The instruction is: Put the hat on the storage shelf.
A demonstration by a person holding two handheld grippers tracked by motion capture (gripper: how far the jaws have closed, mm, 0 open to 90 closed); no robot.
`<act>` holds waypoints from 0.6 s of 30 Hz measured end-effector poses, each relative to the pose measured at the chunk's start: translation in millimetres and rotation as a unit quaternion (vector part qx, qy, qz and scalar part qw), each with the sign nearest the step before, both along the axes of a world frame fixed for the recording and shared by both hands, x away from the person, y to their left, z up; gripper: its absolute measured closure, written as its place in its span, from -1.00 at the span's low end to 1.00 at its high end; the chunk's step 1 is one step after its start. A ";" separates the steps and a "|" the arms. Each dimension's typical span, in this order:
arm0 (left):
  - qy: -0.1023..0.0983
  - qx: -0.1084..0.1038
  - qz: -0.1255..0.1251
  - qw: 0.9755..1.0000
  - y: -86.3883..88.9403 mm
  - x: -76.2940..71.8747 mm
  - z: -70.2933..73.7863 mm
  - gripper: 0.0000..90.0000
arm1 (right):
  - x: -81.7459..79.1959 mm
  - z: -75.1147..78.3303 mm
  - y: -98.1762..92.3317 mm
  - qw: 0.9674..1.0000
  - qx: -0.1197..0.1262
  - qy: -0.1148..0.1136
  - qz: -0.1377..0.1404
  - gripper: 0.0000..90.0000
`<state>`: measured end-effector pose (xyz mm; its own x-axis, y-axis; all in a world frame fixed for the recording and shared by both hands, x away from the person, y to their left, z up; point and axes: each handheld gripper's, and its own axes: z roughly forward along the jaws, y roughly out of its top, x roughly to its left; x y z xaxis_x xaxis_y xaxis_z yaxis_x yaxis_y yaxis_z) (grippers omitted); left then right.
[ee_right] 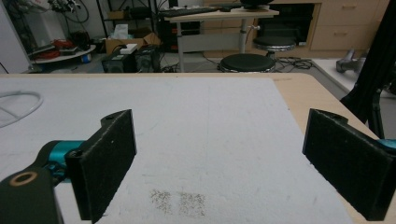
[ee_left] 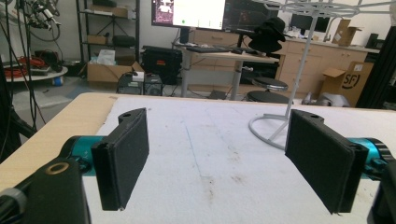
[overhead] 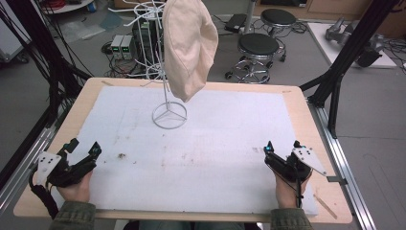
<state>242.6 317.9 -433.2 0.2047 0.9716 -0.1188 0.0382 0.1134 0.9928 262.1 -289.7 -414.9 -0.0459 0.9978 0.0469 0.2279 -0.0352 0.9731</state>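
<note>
A: Where are the two grippers?

B: Both sit low at the near edge of the table point(overhead: 306, 110), each held in a hand. The left gripper point(overhead: 84, 147) is at the near left corner of the white mat point(overhead: 201, 143), the right gripper point(overhead: 283, 145) at the near right. They are well apart from each other.

A: Are they holding anything?

B: No. In the left gripper view the left gripper point(ee_left: 217, 158) has its jaws spread wide with bare mat between them. In the right gripper view the right gripper point(ee_right: 224, 172) is just as wide, again with nothing but mat in the gap.

A: What stands on the table?

B: A white wire rack point(overhead: 168, 103) with a round ring base, at the far middle of the mat. A cream cap point(overhead: 187, 45) hangs from its upper arms, clear of the mat.

A: Is either gripper close to it?

B: Neither. The rack is well ahead of both. The left gripper view shows its ring base and slanted post point(ee_left: 299, 74) ahead and to the right; the right gripper view catches a piece of the ring point(ee_right: 16, 107) at the left edge.

A: Anything else on the mat?

B: A few brownish smudges point(overhead: 120, 155) near the left gripper.
</note>
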 end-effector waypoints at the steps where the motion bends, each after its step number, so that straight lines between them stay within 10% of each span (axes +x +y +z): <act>1: 0.000 -0.001 0.000 1.000 -0.1 0.0 -0.1 -0.51 | 0.1 -0.3 0.3 1.000 0.001 0.003 0.001 -0.80; 18: 0.002 -0.002 -0.003 1.000 0.0 0.9 -0.6 -0.51 | 1.7 -1.7 0.7 1.000 0.002 0.014 0.006 -0.80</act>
<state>243.6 317.8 -433.7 0.2102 0.9698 -0.1235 0.0439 0.1168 0.9922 263.8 -288.9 -416.6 -0.0559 0.9971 0.0524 0.2560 -0.0365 0.9660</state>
